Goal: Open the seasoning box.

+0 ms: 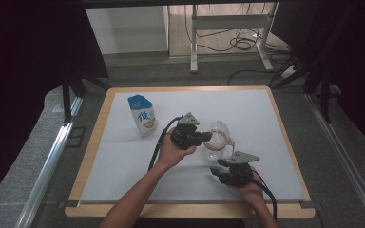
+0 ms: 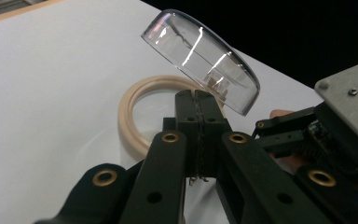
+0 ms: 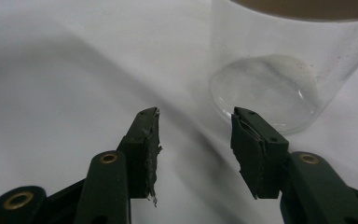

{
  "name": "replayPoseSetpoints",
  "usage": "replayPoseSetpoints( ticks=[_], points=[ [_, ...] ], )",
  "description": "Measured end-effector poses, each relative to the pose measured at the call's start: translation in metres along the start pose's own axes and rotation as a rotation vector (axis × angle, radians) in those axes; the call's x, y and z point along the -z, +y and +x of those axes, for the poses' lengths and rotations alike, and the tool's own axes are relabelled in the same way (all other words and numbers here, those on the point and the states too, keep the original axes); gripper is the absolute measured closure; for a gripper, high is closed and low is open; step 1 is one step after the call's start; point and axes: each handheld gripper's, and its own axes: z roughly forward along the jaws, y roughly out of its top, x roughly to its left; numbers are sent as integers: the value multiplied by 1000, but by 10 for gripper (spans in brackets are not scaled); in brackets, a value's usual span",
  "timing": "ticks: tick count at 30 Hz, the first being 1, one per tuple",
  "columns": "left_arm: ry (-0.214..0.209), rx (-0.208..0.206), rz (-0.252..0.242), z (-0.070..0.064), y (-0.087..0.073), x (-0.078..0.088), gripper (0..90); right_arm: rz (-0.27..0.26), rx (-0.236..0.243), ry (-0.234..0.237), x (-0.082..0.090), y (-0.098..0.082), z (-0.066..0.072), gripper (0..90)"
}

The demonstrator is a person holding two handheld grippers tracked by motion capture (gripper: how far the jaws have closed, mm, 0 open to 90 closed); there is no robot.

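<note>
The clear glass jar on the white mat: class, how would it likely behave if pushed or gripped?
The jar looks rigid and probably breakable. Its smooth clear wall could slip between pads. Its flat, wide base suggests it would slide rather than tip, though the raised lid may shift its balance.

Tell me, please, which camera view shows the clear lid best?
The left gripper view: the clear lid is close and tilted above the jar's beige rim. The high view shows it small and faint; the right gripper view gives the jar instead.

Clear glass jar (image 1: 215, 146), hinged lid (image 2: 200, 59) open
</note>
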Motion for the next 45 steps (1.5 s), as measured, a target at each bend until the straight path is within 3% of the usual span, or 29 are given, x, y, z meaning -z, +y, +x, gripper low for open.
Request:
replayPoseSetpoints(
  ticks=[19,29,37,42,45],
  points=[
    [-49,-88,36,-29,30,-29,899,-2,19,8,3,1,1,512],
    [-63,-81,38,-28,30,-31,898,-1,14,8,4,0,0,512],
    [-41,-64,7,-20,23,-10,863,-1,17,13,2,0,1,508],
    [-29,-29,-3,-6,7,9,758,-4,19,12,1,1,1,499],
    [1,-20,-16,1,-5,20,710,-4,19,11,1,1,1,498]
  ],
)
